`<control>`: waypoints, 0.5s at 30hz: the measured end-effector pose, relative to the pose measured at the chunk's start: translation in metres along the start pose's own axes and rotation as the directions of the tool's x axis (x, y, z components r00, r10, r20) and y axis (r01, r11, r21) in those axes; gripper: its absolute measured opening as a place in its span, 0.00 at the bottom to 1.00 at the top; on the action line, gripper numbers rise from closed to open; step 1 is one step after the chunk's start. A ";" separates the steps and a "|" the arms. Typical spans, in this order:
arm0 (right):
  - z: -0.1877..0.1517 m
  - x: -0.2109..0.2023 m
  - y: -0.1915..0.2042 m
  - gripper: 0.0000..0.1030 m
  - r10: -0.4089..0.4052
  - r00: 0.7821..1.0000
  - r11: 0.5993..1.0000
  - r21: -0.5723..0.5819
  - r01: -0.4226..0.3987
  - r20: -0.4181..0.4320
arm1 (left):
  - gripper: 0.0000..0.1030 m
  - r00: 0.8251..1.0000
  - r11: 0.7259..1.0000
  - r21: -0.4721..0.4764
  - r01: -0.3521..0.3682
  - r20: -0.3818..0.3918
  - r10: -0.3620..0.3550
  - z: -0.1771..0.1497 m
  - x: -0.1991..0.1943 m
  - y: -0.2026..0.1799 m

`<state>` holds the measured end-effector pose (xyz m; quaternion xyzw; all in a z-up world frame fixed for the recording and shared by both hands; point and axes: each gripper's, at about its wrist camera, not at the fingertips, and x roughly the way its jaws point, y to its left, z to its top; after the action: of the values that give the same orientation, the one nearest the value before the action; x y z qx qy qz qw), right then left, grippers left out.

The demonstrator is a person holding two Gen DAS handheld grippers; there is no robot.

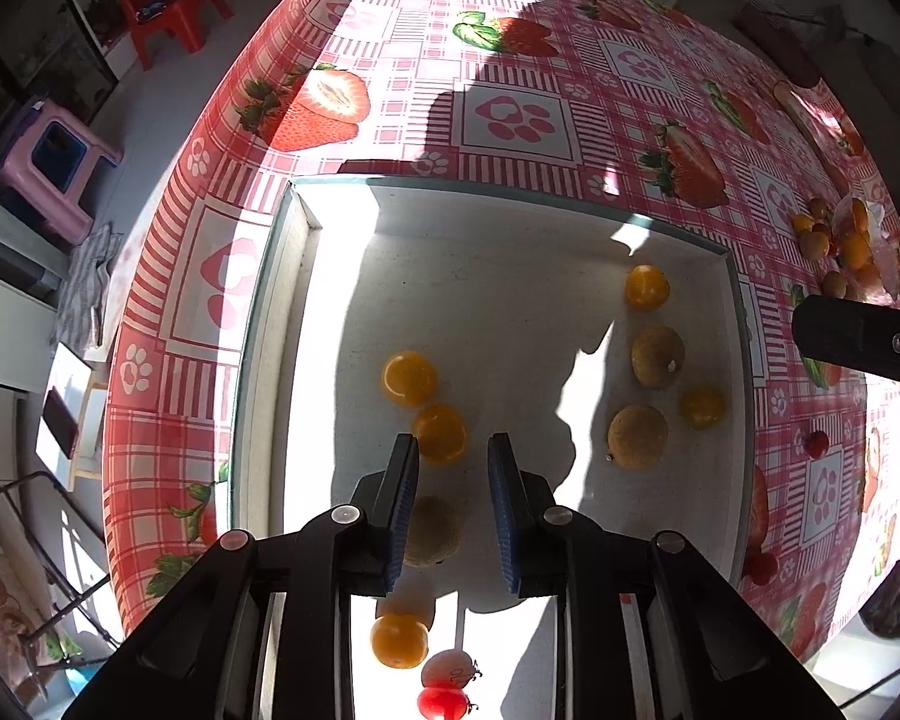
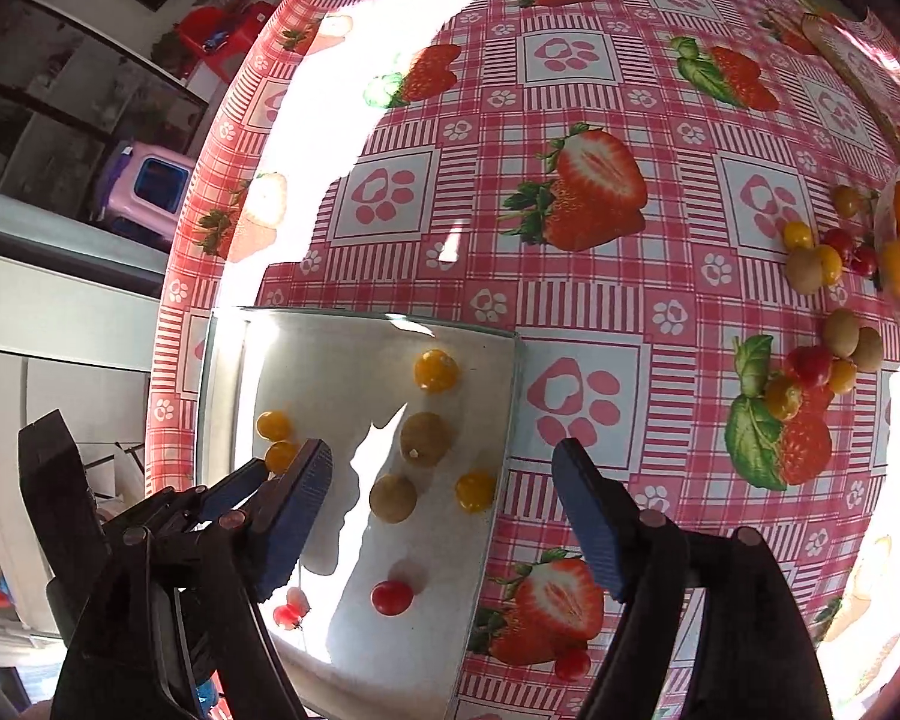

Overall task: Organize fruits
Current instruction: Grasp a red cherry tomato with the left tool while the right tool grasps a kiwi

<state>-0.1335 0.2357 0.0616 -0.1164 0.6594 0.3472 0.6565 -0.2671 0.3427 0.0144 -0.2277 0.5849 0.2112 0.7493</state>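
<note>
White tray (image 1: 570,222) sits near bench (image 1: 510,90) edge, its low walls square to the checks. Left tool (image 1: 453,450) partly open over a tan round fruit (image 1: 435,531) on the tray floor — pads clear. Right tool (image 2: 444,468) wide, empty, straddling the tray's right wall. Loose fruit pile (image 2: 840,252) far right; open cloth between.

My left gripper (image 1: 453,450) hangs over the white tray (image 1: 270,312), whose middle lies bare between the yellow fruits (image 1: 410,378) on one side and the brown ones (image 1: 657,356) on the other. A brown fruit (image 1: 435,531) sits right under my parted jaws. The tablecloth (image 2: 570,300) between the tray and the fruit pile (image 2: 834,264) is open.
</note>
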 end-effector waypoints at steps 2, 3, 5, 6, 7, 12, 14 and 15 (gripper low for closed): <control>-0.007 -0.007 -0.013 0.77 -0.004 1.000 1.000 0.024 0.004 0.005 | 0.73 0.998 0.999 -0.014 0.035 0.043 -0.035 -0.002 -0.008 0.003; -0.010 -0.011 -0.020 0.77 -0.008 1.000 0.999 0.037 0.008 0.006 | 0.73 0.997 0.999 -0.016 0.040 0.062 -0.039 -0.002 -0.012 0.003; -0.016 -0.017 -0.033 0.77 -0.016 1.000 0.998 0.065 0.015 0.008 | 0.73 0.998 1.000 -0.008 0.020 0.062 -0.020 -0.001 -0.016 0.002; -0.019 -0.019 -0.040 0.77 -0.018 1.000 0.997 0.076 0.018 0.009 | 0.73 0.998 1.000 -0.004 0.006 0.057 -0.006 -0.001 -0.016 0.000; -0.022 -0.021 -0.046 0.77 -0.024 1.000 0.996 0.088 0.023 0.011 | 0.73 0.999 1.000 0.004 -0.001 0.050 0.001 -0.001 -0.016 -0.002; -0.039 -0.032 -0.081 0.77 -0.058 0.998 0.987 0.153 0.056 0.012 | 0.73 0.999 0.998 0.068 -0.011 0.044 0.008 -0.006 -0.025 -0.020; -0.048 -0.035 -0.096 0.77 -0.080 0.997 0.982 0.172 0.078 0.004 | 0.73 0.999 0.995 0.097 -0.003 0.043 -0.001 -0.009 -0.030 -0.033; -0.052 -0.037 -0.103 0.77 -0.092 0.996 0.979 0.181 0.091 -0.002 | 0.73 0.999 0.994 0.112 0.001 0.045 -0.006 -0.012 -0.033 -0.040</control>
<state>-0.1076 0.1171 0.0595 -0.0851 0.6800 0.2556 0.6819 -0.2607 0.3017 0.0480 -0.1817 0.5784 0.1817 0.7742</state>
